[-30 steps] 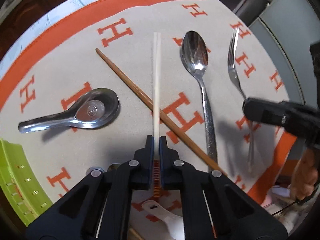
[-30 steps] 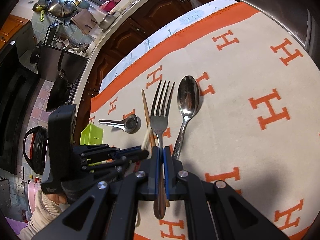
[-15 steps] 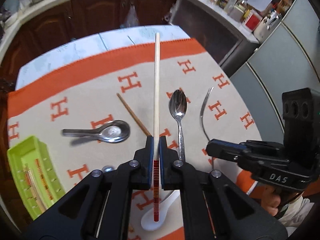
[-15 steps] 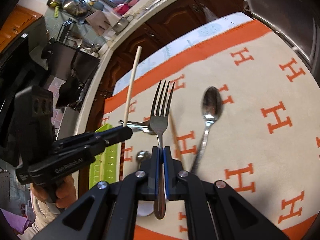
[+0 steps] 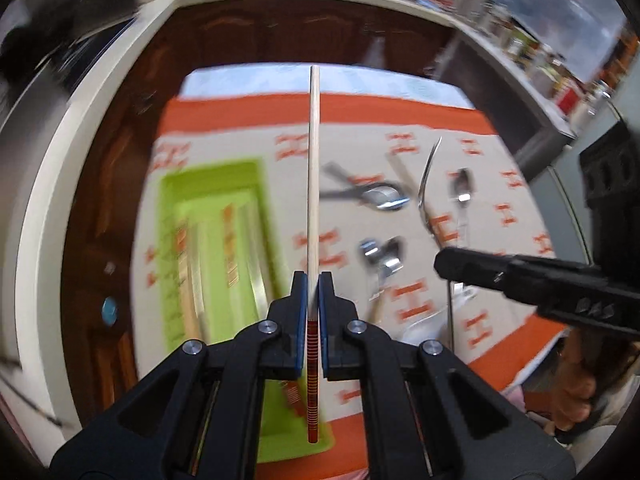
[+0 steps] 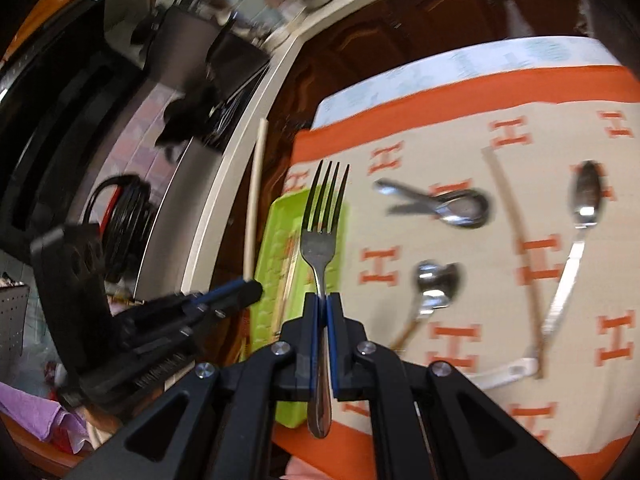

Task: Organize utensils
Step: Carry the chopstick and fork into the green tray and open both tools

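Left gripper (image 5: 313, 280) pinches pale chopstick (image 5: 313, 168), right gripper (image 6: 322, 300) pinches fork (image 6: 323, 236); both aloft, long axes roughly along green tray (image 5: 208, 176) lying lower left, left nearer.

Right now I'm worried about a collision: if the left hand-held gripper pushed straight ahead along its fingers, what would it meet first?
Probably the tablecloth just right of the green tray. The left hand-held gripper, shut on the chopstick, would lead with the chopstick's tip. Blur leaves depth unclear.

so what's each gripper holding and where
Left gripper holds a chopstick near its red-striped end; right gripper holds a fork by its handle.
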